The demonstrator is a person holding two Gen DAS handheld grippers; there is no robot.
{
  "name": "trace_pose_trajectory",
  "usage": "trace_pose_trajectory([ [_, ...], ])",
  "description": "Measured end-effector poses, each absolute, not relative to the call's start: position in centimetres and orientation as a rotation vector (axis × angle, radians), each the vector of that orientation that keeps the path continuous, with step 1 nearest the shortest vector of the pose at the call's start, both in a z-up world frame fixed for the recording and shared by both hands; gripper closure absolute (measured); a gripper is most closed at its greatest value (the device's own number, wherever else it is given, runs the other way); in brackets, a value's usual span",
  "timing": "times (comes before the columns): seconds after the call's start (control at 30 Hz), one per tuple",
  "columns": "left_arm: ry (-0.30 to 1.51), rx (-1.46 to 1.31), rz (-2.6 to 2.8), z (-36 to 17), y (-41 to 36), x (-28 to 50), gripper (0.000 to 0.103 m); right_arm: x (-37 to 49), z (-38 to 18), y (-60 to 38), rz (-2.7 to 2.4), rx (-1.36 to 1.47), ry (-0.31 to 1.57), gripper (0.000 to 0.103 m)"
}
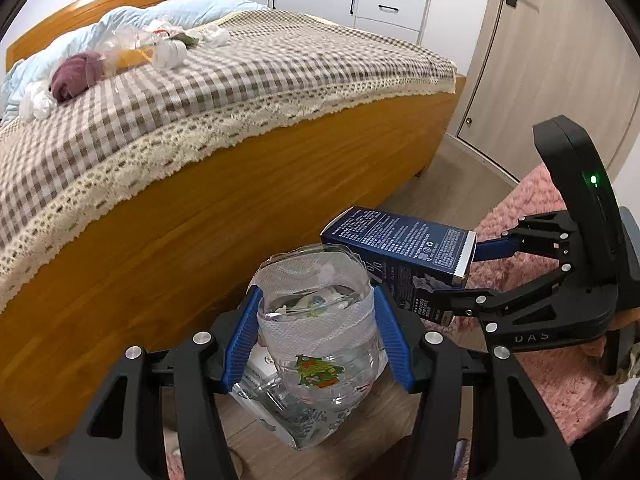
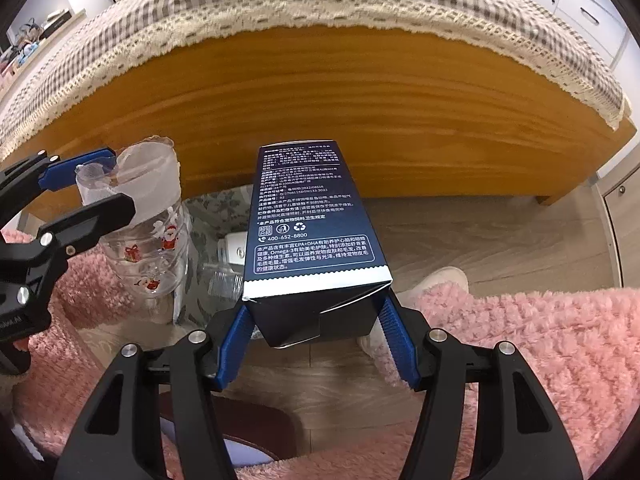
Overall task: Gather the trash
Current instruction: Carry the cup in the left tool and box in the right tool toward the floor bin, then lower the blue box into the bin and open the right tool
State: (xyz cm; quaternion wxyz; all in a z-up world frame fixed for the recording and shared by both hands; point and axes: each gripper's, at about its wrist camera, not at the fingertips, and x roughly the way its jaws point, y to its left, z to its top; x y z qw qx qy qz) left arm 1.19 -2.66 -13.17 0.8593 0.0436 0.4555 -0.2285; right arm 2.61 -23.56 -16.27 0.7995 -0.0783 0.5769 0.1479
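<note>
Left claw (image 1: pixel 318 328): blue pads pressed on both sides of a cut-off clear plastic bottle (image 1: pixel 320 320), pinching it upright; white mesh wrap round its upper part, Christmas stickers on the wall, small scraps lying inside. Right claw (image 2: pixel 316 332): pads clamped on the lower end of a dark blue carton (image 2: pixel 312 220) printed with white text, carton pointing away from the claw toward the bed side. In the left wrist view the carton's far end sits just behind and right of the bottle rim, close beside it; contact cannot be told. Below both items: an open bag with a grey-green floral print (image 2: pixel 216 216) on the floor, holding a white packet and a crushed clear container; both held items hang over or just beside its mouth. Pink fluffy rug (image 2: pixel 540 352) lies on the wood-look floor (image 2: pixel 480 232) around the bag; a pale slipper toe shows at the rug edge. Beyond: orange wooden bed frame (image 1: pixel 200 220), checked cover with lace trim (image 1: pixel 240 80). On the bed top, well apart from the claws: white crumpled tissues (image 1: pixel 170 54), a clear plastic bottle lying down, a purple knitted item (image 1: pixel 74 76). White cupboards and a door at the back.
</note>
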Motion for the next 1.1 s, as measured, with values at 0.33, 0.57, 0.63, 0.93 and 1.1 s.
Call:
trace_pose_trajectory([
  [0.33,1.013,0.038,-0.484,-15.2,-1.9,2.4,0.049,3.7,-18.2,-22.4,0.314,-0.19,1.294,0.044],
  [0.57,1.032,0.023,-0.455,-16.2,-1.0,2.5,0.049,4.1,-20.2,-20.8,0.321,-0.227,1.366,0.044],
  [0.63,1.031,0.02,-0.448,-16.4,-0.7,2.4,0.049,4.7,-20.8,-20.4,0.329,-0.242,1.401,0.044],
  [0.93,1.064,0.002,-0.457,-17.9,-0.5,2.8,0.049,6.6,-23.3,-19.9,0.398,-0.323,1.602,0.044],
  [1.1,1.088,-0.001,-0.452,-18.8,-0.6,3.1,0.049,7.7,-26.2,-19.3,0.408,-0.417,1.715,0.044],
])
